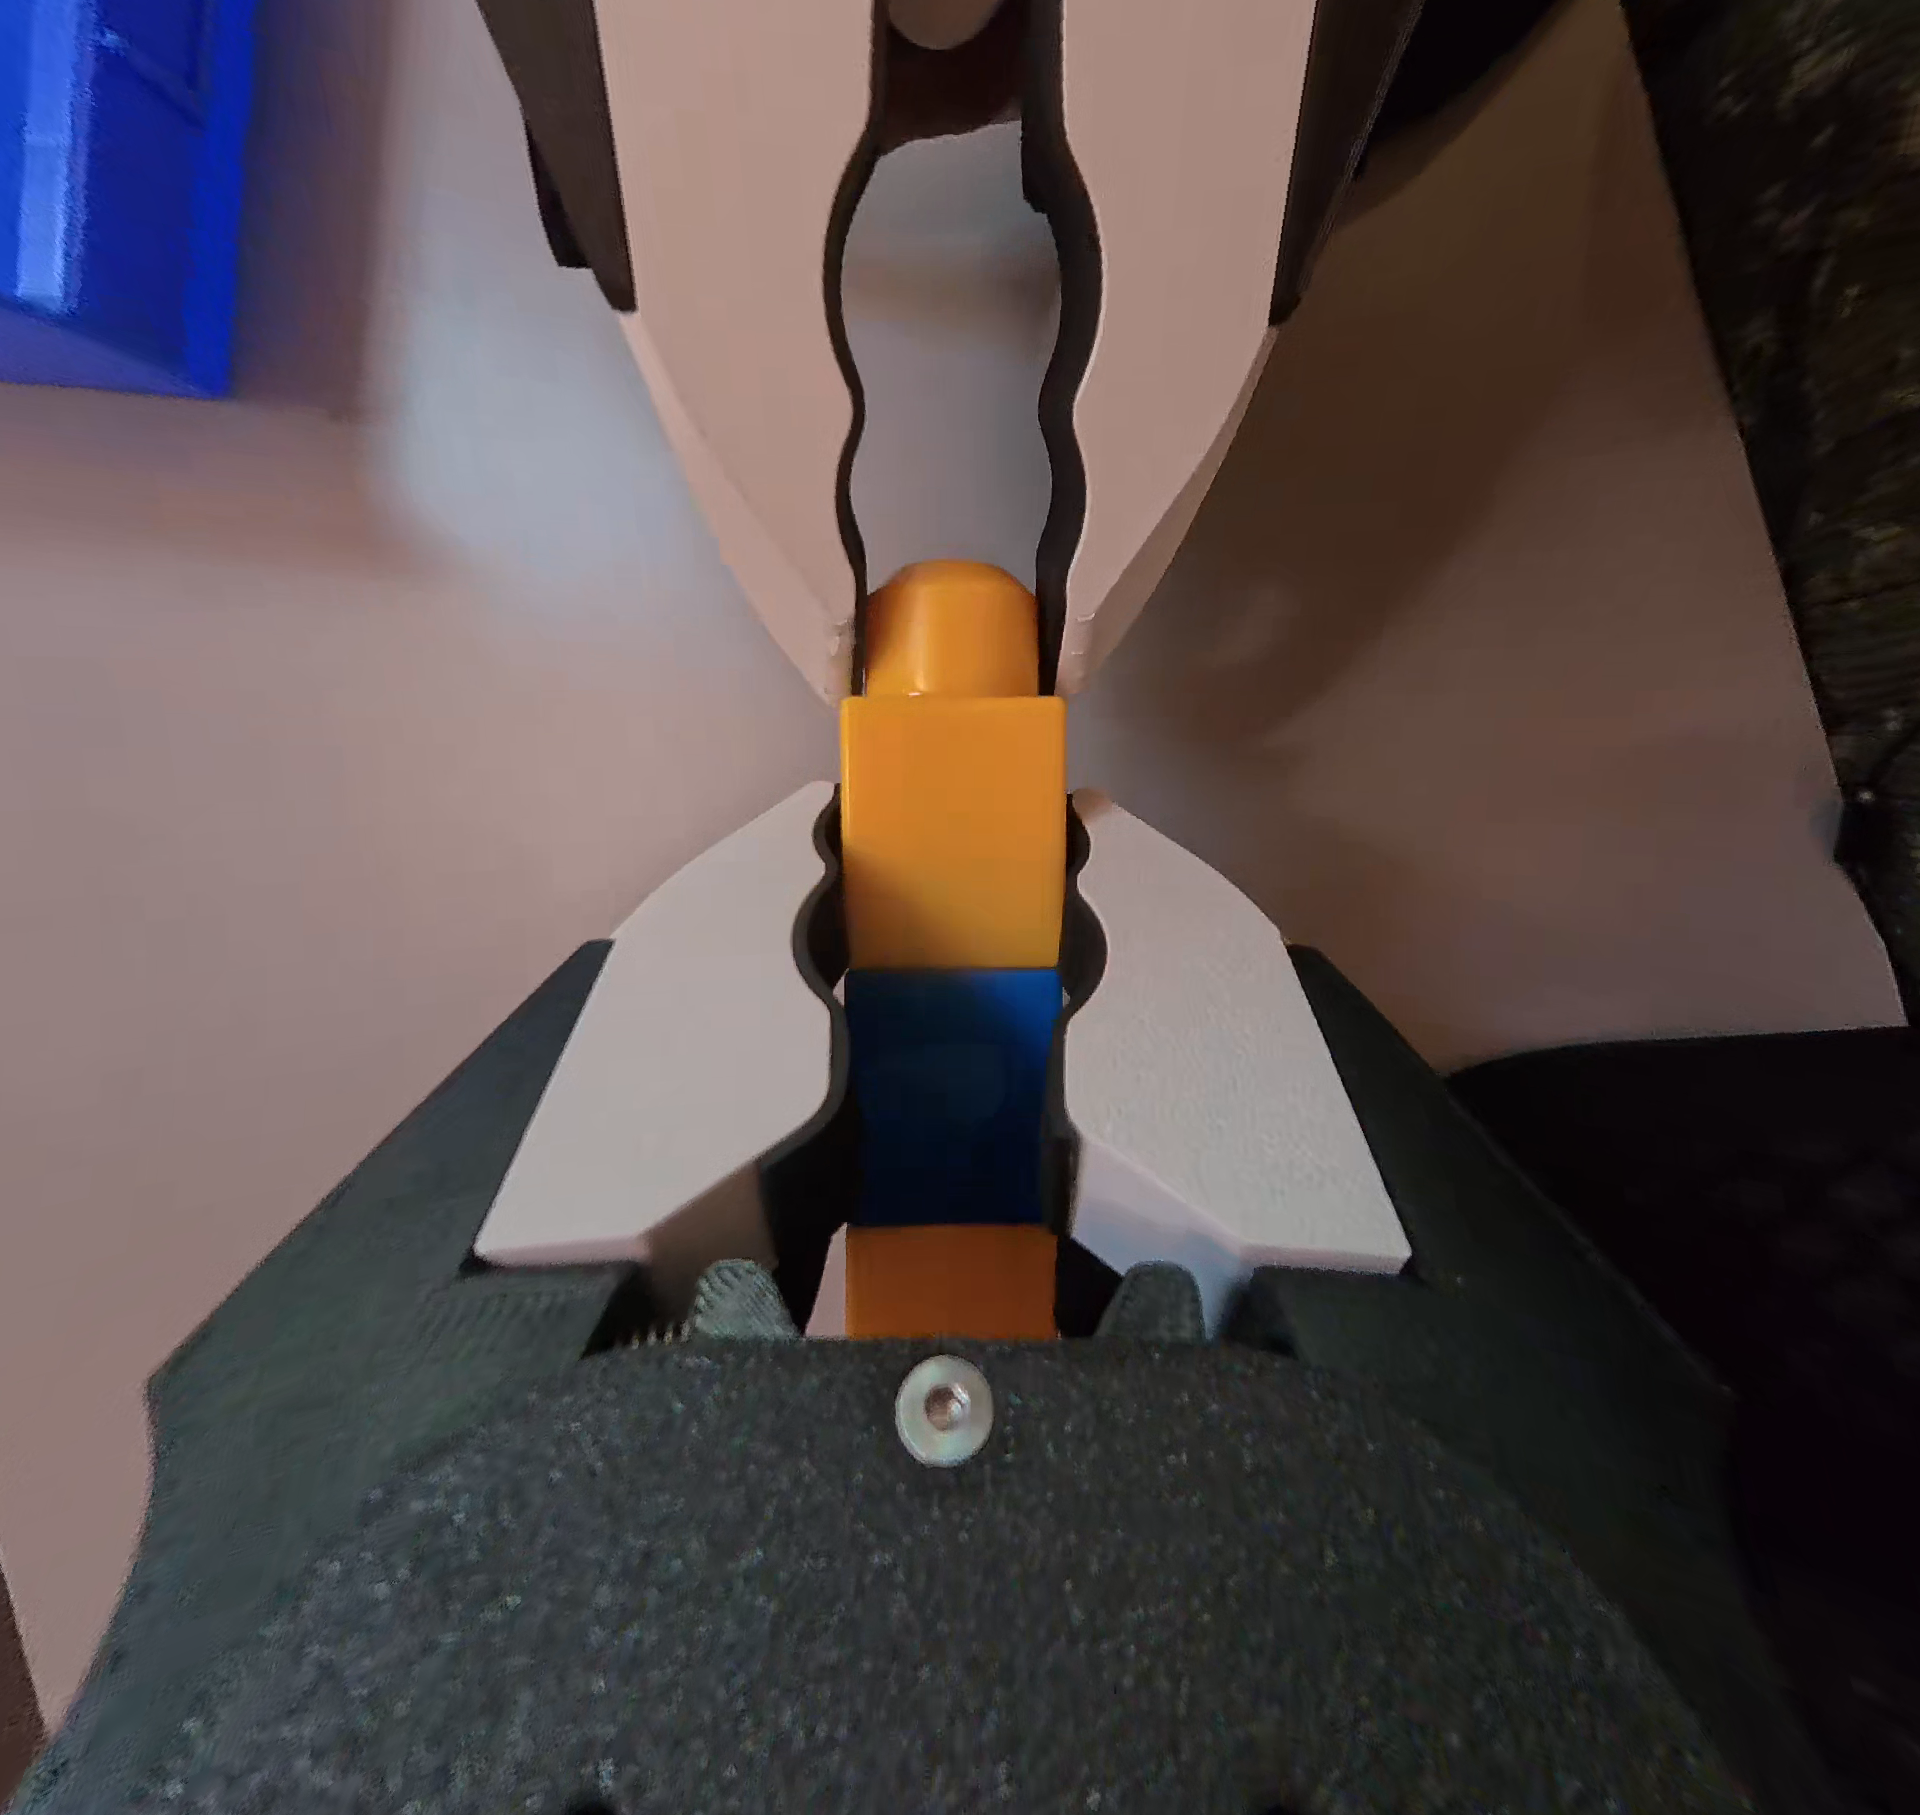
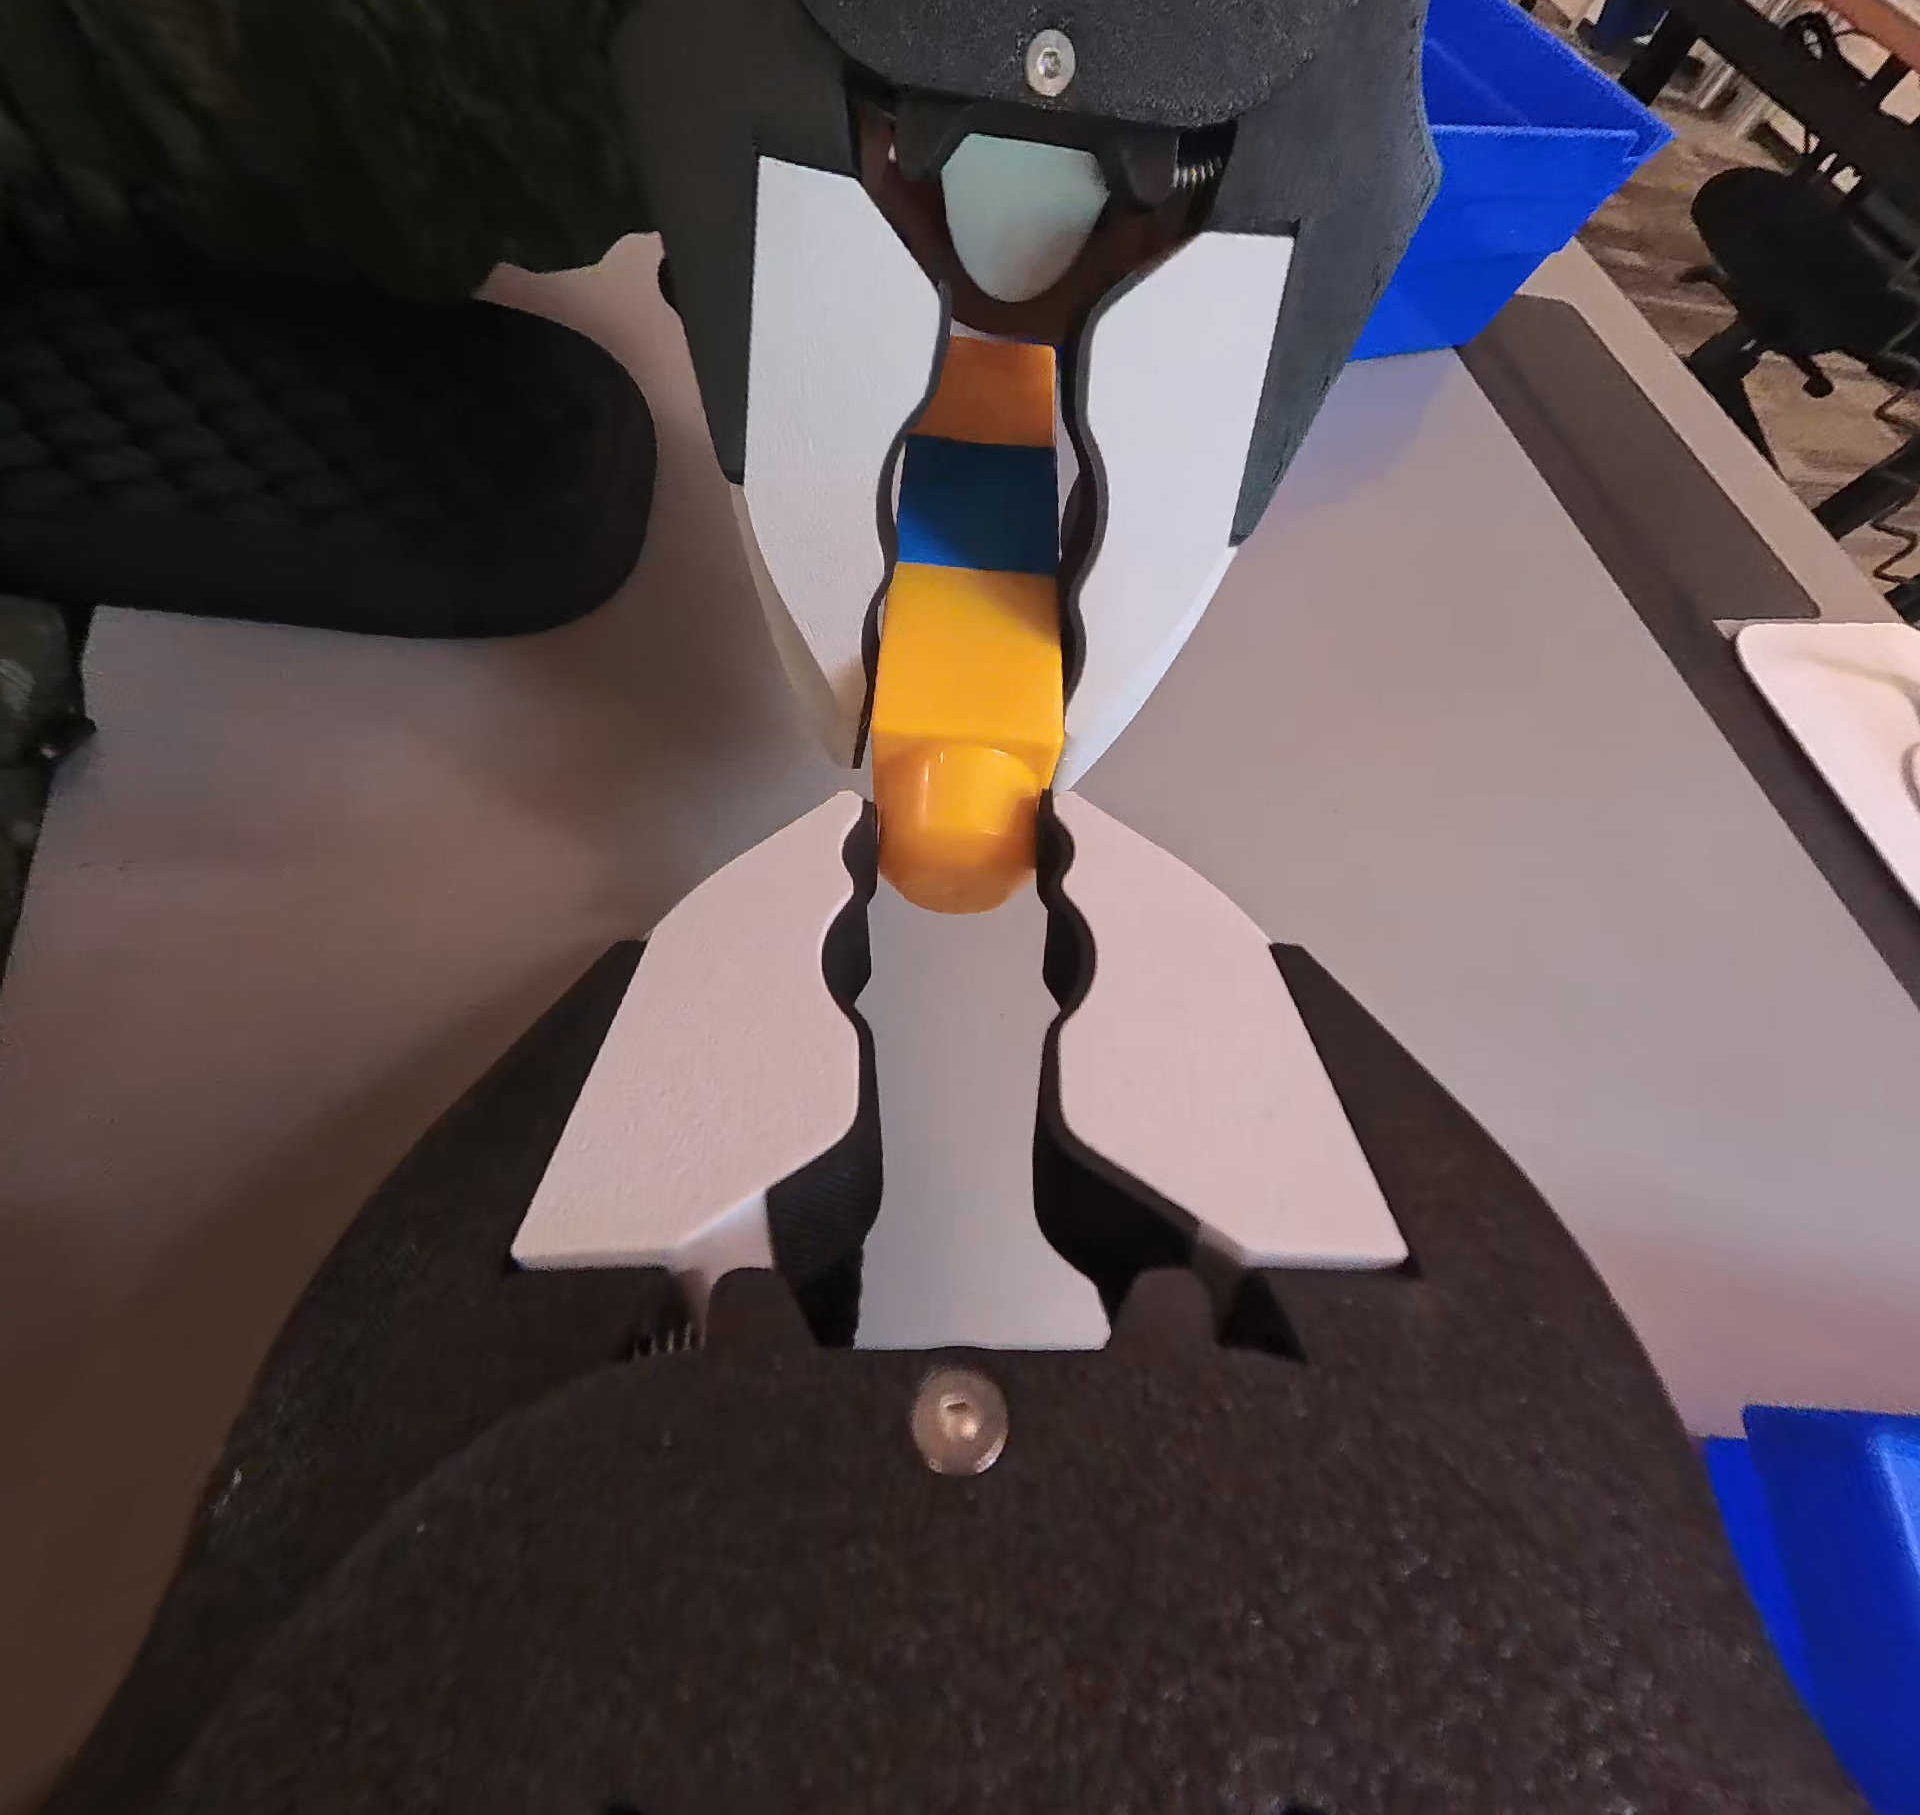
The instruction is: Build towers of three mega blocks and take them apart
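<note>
Two grippers nose-to-nose: left gripper (image 1: 951, 820) clamps tower (image 1: 951, 861), right gripper (image 2: 951, 809) pinches stud.

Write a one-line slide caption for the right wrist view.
Right gripper pinches the stud of an orange-blue-orange block tower that the left gripper clamps from the opposite end, above a white table.

Three blocks in one stack: two orange blocks (image 2: 971, 695) (image 2: 995, 392) and one blue block (image 2: 977, 518) between them. Two grippers (image 1: 951, 809) (image 2: 951, 815). Two blue bins (image 2: 1507, 165) (image 2: 1829, 1557). One white tray (image 2: 1849, 737) at the tabletop's right edge.
</note>
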